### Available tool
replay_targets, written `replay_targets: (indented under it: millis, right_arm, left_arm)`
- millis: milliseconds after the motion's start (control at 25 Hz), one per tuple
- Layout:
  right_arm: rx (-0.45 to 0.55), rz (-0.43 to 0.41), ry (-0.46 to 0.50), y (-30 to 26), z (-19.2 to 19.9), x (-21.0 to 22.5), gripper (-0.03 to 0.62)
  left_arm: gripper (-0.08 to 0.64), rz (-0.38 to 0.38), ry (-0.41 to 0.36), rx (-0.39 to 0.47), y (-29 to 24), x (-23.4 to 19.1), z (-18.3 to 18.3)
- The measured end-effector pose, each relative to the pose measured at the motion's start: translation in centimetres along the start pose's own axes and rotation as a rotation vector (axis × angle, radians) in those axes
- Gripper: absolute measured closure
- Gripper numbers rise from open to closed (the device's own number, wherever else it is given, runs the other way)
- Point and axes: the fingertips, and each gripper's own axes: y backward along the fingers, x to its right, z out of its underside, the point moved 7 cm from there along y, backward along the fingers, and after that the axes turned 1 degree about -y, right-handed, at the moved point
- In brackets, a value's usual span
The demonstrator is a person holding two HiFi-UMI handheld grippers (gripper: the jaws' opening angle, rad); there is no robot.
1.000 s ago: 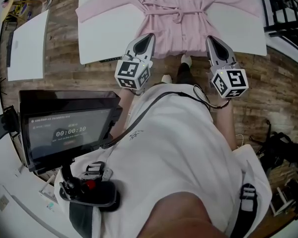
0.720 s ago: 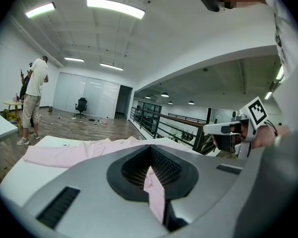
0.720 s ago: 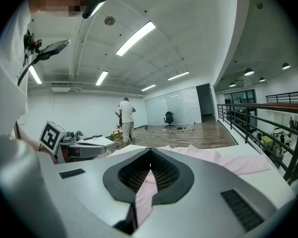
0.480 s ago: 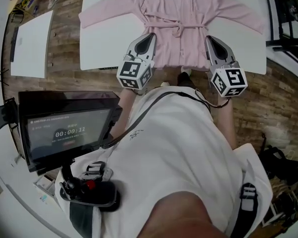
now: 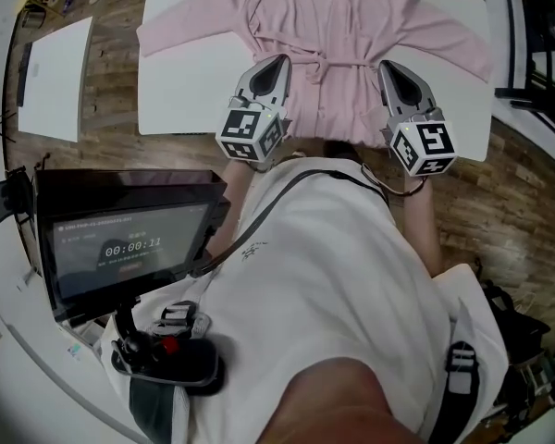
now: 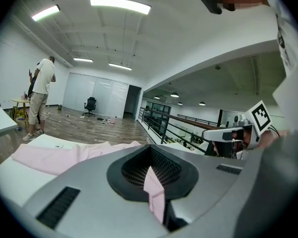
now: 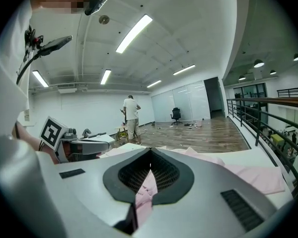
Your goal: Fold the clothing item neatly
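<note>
A pink robe [image 5: 342, 12] lies spread face up on a white table [image 5: 180, 91], sleeves out to both sides and its belt [image 5: 316, 61] tied at the waist. My left gripper [image 5: 279, 60] is over the robe's left side at belt level, shut on a pinch of pink fabric [image 6: 156, 197]. My right gripper [image 5: 386, 66] mirrors it on the right side, shut on pink fabric [image 7: 145, 195] too. In the left gripper view a sleeve [image 6: 54, 157] stretches off to the left. The robe's cloth [image 7: 248, 175] lies beyond the jaws in the right gripper view.
A second white table [image 5: 54, 77] stands to the left on the wooden floor. A dark screen on a rig [image 5: 129, 243] sits at my lower left. A black railing [image 5: 536, 26] runs at the right. A person [image 7: 131, 118] stands far across the room near an office chair [image 6: 90, 105].
Both grippers have moved forward over the robe, from near its hem to the level of the belt knot, still shut on pink fabric. The table has come closer in view.
</note>
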Motion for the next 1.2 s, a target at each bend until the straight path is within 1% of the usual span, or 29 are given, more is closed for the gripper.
replay_targets:
  millis: [160, 320, 440, 640, 800, 920, 1040, 1200]
  right_arm:
    - [-0.009, -0.044, 0.016, -1.4, -0.3, -0.7, 0.591]
    - [-0.001, -0.084, 0.023, -2.5, -0.7, -1.8, 0.591]
    - [0.007, -0.098, 0.019, -2.9, -0.8, -2.4, 0.591]
    - [0.018, -0.074, 0.014, -2.6, -0.7, -2.6, 0.591]
    - [0.039, -0.003, 0.009, -1.1, -0.7, -2.1, 0.591]
    - [0.057, 0.069, -0.001, 0.6, -0.6, -1.0, 0.591]
    - [0.069, 0.168, -0.017, 2.0, -0.1, 1.0, 0.591]
    - [0.073, 0.321, -0.038, 3.7, 0.9, 5.2, 0.591]
  left_arm:
    - [0.558, -0.017, 0.02, 0.02, -0.3, -0.2, -0.4]
    - [0.558, -0.017, 0.012, 0.04, -0.6, -0.3, -1.2]
    - [0.558, 0.013, 0.008, 0.041, -0.8, 0.1, -1.5]
    - [0.558, 0.082, -0.047, 0.019, -2.0, 1.5, -1.8]
    - [0.558, 0.171, -0.065, 0.0, -3.1, 3.8, -1.8]
    - [0.558, 0.245, -0.077, -0.002, -3.9, 6.0, -2.1]
    - [0.558, 0.314, -0.086, -0.012, -5.4, 7.5, -2.0]
    - [0.558, 0.416, -0.079, -0.038, -8.9, 9.4, -1.7]
